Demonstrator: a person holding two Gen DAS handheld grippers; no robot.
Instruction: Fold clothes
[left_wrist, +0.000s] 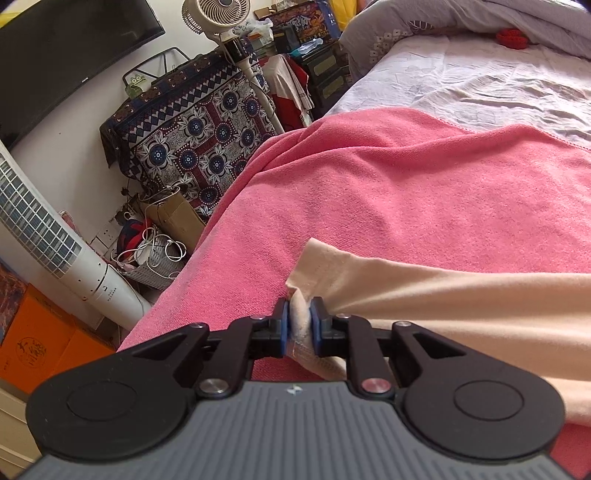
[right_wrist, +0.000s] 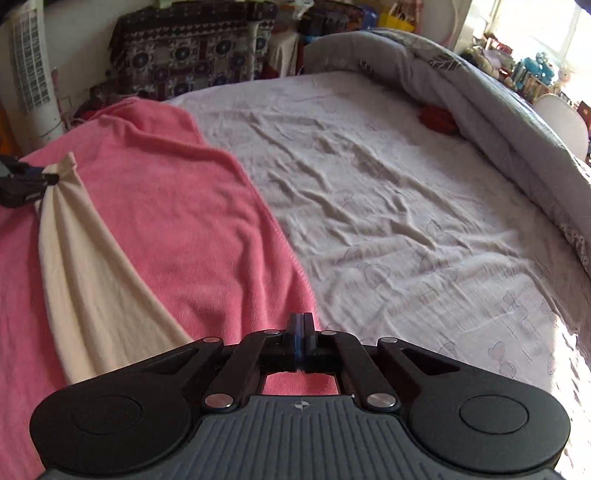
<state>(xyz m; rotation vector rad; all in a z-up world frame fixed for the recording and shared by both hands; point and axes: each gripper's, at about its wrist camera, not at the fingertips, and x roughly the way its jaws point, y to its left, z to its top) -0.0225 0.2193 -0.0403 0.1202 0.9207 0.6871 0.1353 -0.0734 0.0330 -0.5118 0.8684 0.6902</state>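
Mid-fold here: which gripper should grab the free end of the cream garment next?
Right. The right gripper is shut on nothing, above the pink towel beside the garment's near end. The left gripper is already clamped on a bunched corner of the cream garment and should probably hold it.

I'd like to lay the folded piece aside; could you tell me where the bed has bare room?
Bare: the pale sheet, between the pink towel's edge and the grey quilt. Taken: the towel's left part, under the cream garment the left claw pinches.
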